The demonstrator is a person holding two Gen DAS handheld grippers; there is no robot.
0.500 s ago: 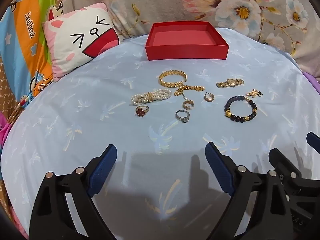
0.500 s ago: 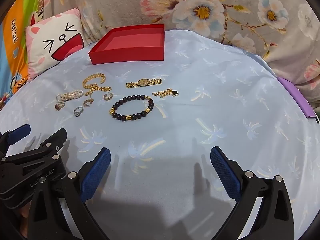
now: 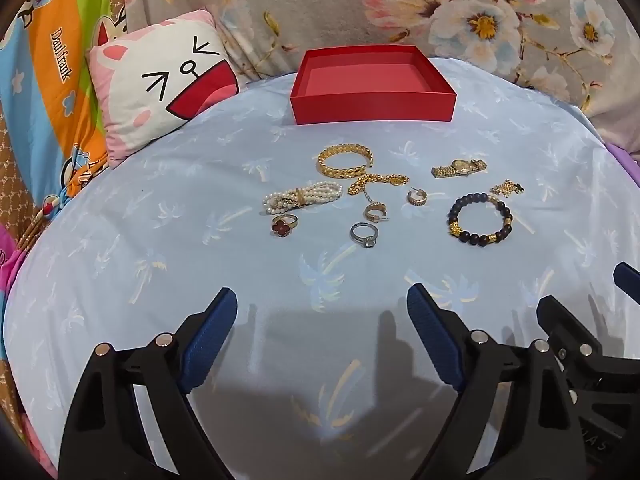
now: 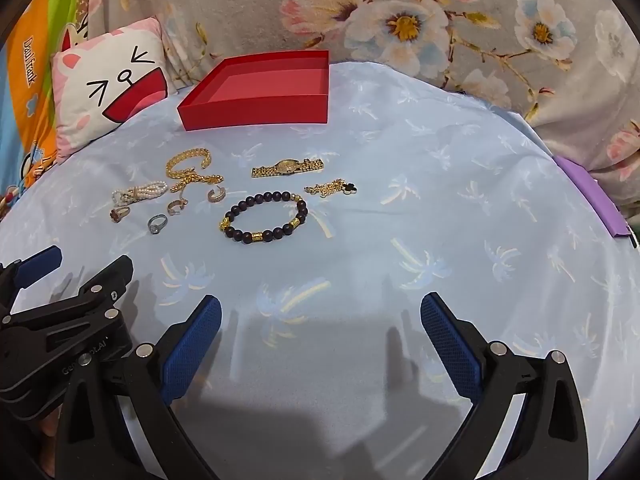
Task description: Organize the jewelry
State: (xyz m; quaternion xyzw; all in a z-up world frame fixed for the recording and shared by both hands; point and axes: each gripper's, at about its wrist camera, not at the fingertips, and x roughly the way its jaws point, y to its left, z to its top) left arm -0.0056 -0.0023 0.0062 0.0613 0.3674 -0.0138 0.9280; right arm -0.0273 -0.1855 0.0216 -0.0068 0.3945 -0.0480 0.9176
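An empty red box (image 3: 373, 109) (image 4: 256, 114) sits at the far side of the light blue cloth. Before it lie a gold chain bracelet (image 3: 345, 160), a pearl bracelet (image 3: 302, 197), a red-flower ring (image 3: 284, 225), a silver ring (image 3: 365, 235), two gold hoop earrings (image 3: 417, 197), a gold watch (image 3: 459, 168) (image 4: 287, 167), a dark bead bracelet (image 3: 480, 219) (image 4: 264, 218) and a gold clover chain (image 4: 332, 189). My left gripper (image 3: 322, 320) is open and empty, well short of the jewelry. My right gripper (image 4: 320, 326) is open and empty, beside the left one.
A cat-face pillow (image 3: 160, 88) leans at the back left. A floral fabric (image 3: 480, 12) rises behind the box. A purple edge (image 4: 592, 196) shows at the right of the cloth.
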